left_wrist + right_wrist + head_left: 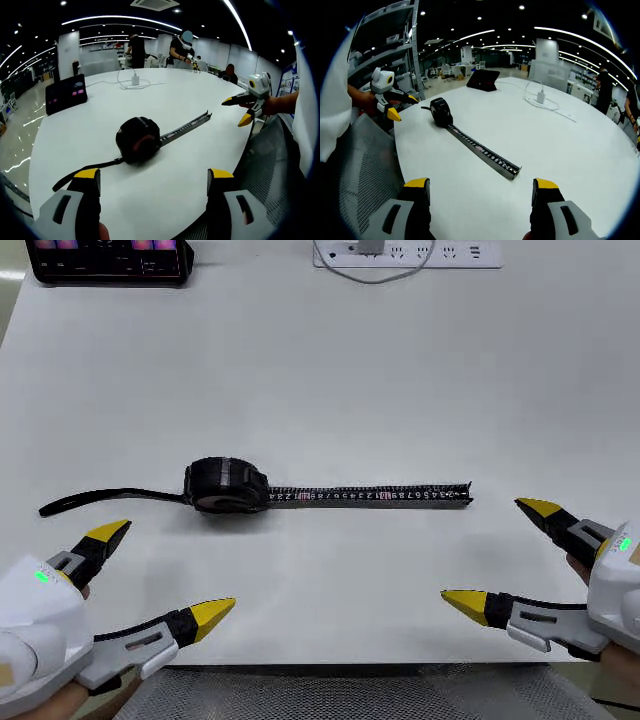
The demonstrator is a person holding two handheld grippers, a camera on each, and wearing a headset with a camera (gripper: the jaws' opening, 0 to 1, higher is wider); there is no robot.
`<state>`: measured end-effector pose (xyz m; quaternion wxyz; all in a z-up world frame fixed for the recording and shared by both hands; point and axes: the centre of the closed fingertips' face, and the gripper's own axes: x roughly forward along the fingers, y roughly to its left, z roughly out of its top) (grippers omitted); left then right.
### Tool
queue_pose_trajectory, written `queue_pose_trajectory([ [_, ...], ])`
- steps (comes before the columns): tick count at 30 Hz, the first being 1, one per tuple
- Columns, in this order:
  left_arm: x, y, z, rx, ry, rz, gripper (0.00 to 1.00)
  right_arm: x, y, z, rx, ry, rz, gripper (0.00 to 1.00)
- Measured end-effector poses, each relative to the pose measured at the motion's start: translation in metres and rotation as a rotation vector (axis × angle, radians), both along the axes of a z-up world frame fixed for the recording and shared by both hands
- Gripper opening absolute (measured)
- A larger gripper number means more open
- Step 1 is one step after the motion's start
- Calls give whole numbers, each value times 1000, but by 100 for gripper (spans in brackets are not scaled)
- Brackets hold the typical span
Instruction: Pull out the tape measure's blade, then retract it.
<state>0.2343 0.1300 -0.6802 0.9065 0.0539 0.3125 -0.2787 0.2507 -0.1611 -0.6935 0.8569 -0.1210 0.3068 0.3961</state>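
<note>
A black tape measure (226,486) lies on the white table (330,380), its blade (370,496) pulled out to the right and lying flat. A black wrist strap (100,500) trails off its left side. My left gripper (170,575) is open near the front left edge, short of the case (138,139), with nothing between its yellow fingertips (88,175). My right gripper (502,555) is open at the front right, just short of the blade's end hook (514,172). The case (440,110) lies farther off in the right gripper view.
A dark tablet-like device (110,258) stands at the table's far left corner. A white power strip (410,252) with a cable lies at the far edge. A mesh chair seat (350,695) is below the table's front edge. People stand in the background (181,47).
</note>
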Motion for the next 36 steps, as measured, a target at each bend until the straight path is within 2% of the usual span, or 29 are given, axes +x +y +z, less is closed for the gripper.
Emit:
queue_pose_trajectory([
  [36,4,-3,5,-19,-7,18,87,-1,3,1,0,3,13,83],
])
